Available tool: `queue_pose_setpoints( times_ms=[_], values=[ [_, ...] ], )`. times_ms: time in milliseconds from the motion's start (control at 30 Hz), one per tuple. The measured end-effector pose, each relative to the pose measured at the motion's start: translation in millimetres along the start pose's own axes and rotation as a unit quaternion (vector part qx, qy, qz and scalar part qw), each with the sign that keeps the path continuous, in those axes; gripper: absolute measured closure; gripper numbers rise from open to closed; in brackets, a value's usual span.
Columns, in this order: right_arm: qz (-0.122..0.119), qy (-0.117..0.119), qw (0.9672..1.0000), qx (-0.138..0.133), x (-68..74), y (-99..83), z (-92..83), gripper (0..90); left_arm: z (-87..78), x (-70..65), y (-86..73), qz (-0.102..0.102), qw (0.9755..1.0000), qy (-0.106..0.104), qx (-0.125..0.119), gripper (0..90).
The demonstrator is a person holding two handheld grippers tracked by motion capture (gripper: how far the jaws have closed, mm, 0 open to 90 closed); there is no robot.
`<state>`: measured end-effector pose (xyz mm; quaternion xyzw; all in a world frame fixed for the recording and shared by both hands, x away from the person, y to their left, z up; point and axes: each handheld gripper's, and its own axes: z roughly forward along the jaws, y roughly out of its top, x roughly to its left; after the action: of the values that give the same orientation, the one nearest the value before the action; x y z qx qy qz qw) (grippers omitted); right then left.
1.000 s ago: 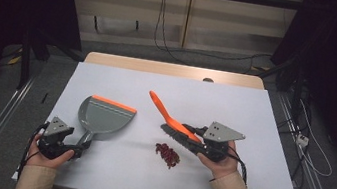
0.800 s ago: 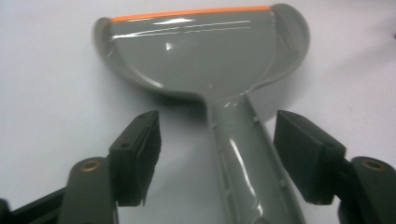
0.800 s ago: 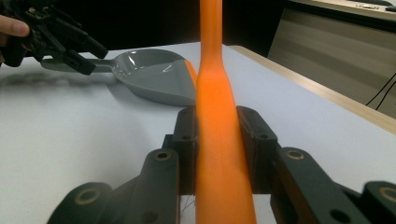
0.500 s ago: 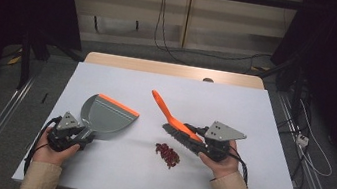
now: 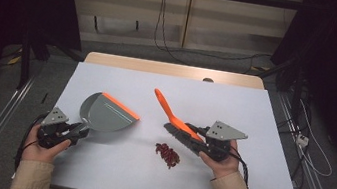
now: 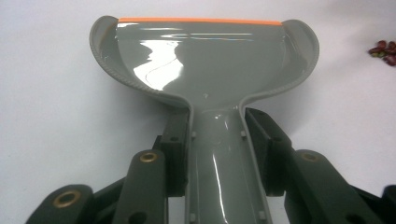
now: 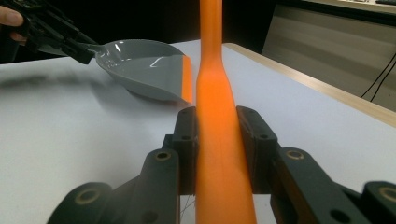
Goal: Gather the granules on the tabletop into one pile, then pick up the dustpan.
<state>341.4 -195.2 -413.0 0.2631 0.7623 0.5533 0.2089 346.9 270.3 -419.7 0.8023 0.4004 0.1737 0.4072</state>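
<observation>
On the table (image 5: 108, 176), the dustpan (image 5: 105, 114) lies to my left, its handle toward my left gripper (image 5: 81, 132) and its mouth pointing away to the right. The brush (image 5: 175, 121) sits right of it, handle slanting toward the far side, by my right gripper (image 5: 195, 138). The beans (image 5: 167, 155) lie between both, nearer me, just before the brush.

White table (image 5: 108, 80) on grey floor (image 5: 9, 96), dark surroundings.

White table (image 5: 255, 112), floor cables (image 5: 164, 38)
</observation>
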Motion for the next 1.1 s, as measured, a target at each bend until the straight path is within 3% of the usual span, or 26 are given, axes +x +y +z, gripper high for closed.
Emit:
queue_pose_setpoints(
  times_ms=[267,500,867,933,1100],
  values=[
    [0.006,-0.007,1.0000,0.001,-2.6,-0.1,-1.3,71.4,-11.8,-5.0,-1.3,0.008,0.9994,-0.034,-0.005,62.7],
    [0.015,-0.016,0.9998,0.004,-6.0,-1.5,-0.6,71.4,-18.8,-12.7,1.5,0.031,0.9979,-0.058,-0.003,62.7],
    [0.022,-0.029,0.9992,0.014,-8.3,-5.1,-1.9,71.4,-24.4,-23.5,0.2,0.069,0.9914,-0.110,0.014,62.7],
    [0.029,-0.033,0.9989,0.017,-8.7,-6.1,-1.5,71.4,-24.6,-26.6,-1.3,0.067,0.9911,-0.114,0.013,62.6],
    [0.038,-0.036,0.9983,0.024,-9.1,-8.0,-0.2,71.4,-24.8,-29.9,-2.6,0.081,0.9879,-0.131,0.022,62.6]
  ],
)
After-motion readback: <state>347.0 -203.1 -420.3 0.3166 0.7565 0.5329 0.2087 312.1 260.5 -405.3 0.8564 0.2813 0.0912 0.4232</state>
